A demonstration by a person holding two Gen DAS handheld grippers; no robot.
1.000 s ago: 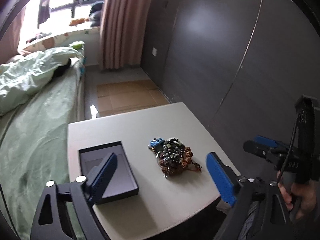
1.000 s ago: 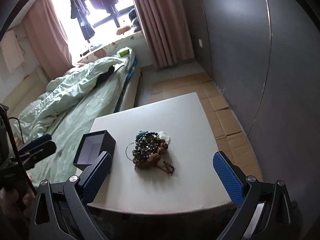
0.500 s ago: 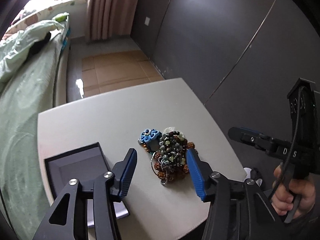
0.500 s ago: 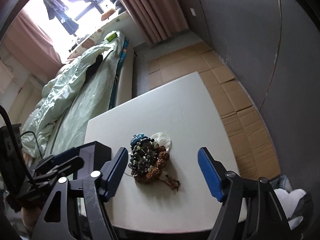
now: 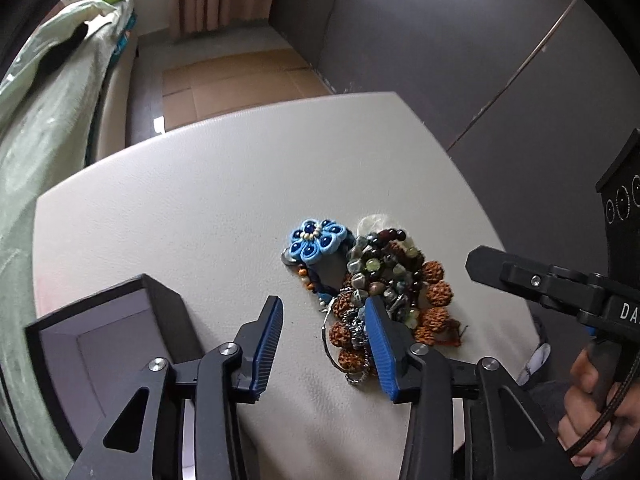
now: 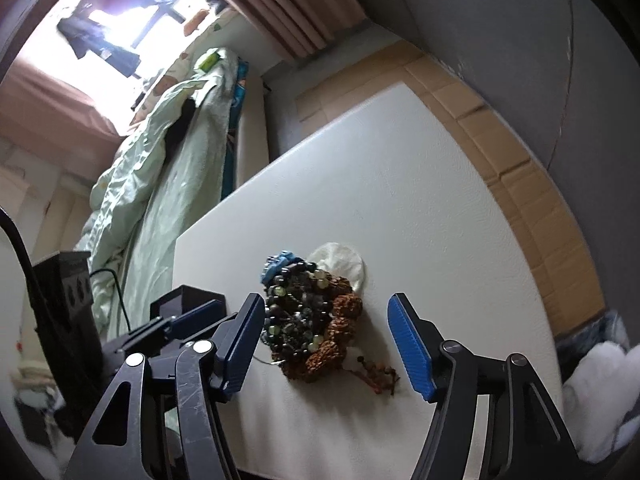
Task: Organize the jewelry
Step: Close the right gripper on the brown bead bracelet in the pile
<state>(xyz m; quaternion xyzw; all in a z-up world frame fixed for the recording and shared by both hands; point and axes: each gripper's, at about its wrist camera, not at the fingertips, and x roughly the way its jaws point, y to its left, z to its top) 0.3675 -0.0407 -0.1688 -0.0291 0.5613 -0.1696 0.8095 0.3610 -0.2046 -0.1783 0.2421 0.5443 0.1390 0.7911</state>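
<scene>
Now both tongs closing: left gripper (image 5: pixel 323 335) and right gripper (image 6: pixel 326 334) over jewelry pile (image 5: pixel 372 284) (nothing gripped).

Bed (image 6: pixel 168 184): left of the table (image 6: pixel 400 168) — pale green duvet, rumpled
Curtain (image 6: pixel 288 8): pink, by the window
Floor: cardboard sheets (image 5: pixel 240 76) laid flat

The pile of jewelry (image 5: pixel 376 292) lies on the tabletop (image 5: pixel 200 200), just in front of the left hand-held gripper (image 5: pixel 322 344) and a bit to its right. The open box (image 5: pixel 104 344) sits on the tabletop to that gripper's left. From the right hand-held gripper (image 6: pixel 326 346), the pile lies in front and the box is left. A bed (image 6: pixel 160 184) stands beyond the tabletop's left side.
</scene>
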